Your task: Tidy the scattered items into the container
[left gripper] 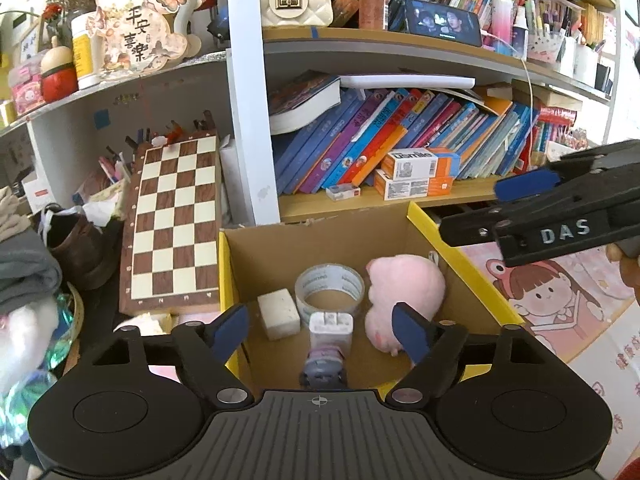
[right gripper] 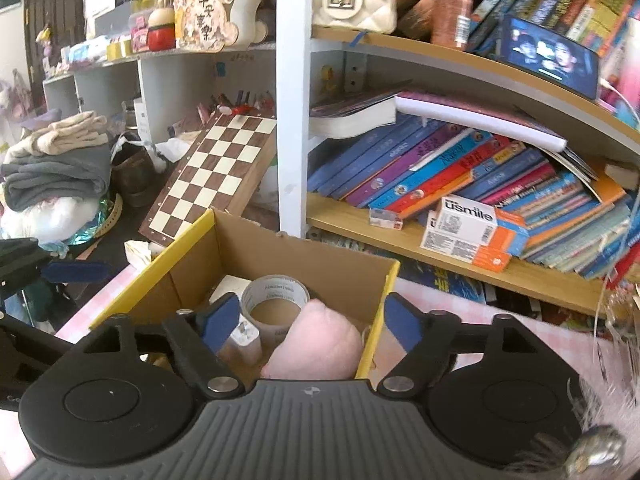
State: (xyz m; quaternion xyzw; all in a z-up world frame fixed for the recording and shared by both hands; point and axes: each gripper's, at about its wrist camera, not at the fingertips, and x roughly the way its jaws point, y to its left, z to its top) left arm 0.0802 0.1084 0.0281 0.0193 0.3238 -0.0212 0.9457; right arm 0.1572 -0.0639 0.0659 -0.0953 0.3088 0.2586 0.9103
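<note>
A cardboard box with yellow rim point(left gripper: 460, 256) point(right gripper: 188, 236) stands on the pink mat. Inside lie a tape roll point(left gripper: 330, 286) point(right gripper: 276, 300), a pink plush toy point(left gripper: 404, 300) point(right gripper: 320, 344), a white block point(left gripper: 279, 314) point(right gripper: 228, 286), a white charger plug point(left gripper: 331, 330) point(right gripper: 246, 342) and a small purple-grey figure point(left gripper: 323, 368). My left gripper point(left gripper: 320, 332) is open and empty above the box's near side. My right gripper point(right gripper: 310, 322) is open and empty over the box's right rim; it also shows at the right of the left wrist view point(left gripper: 560, 204).
A chessboard point(left gripper: 172, 224) point(right gripper: 212, 176) leans against the shelf left of the box. Bookshelves with books and orange-white boxes point(left gripper: 420, 176) point(right gripper: 472, 232) stand behind. Folded clothes point(right gripper: 56, 168) pile at the left. The pink cartoon mat point(left gripper: 560, 292) spreads right.
</note>
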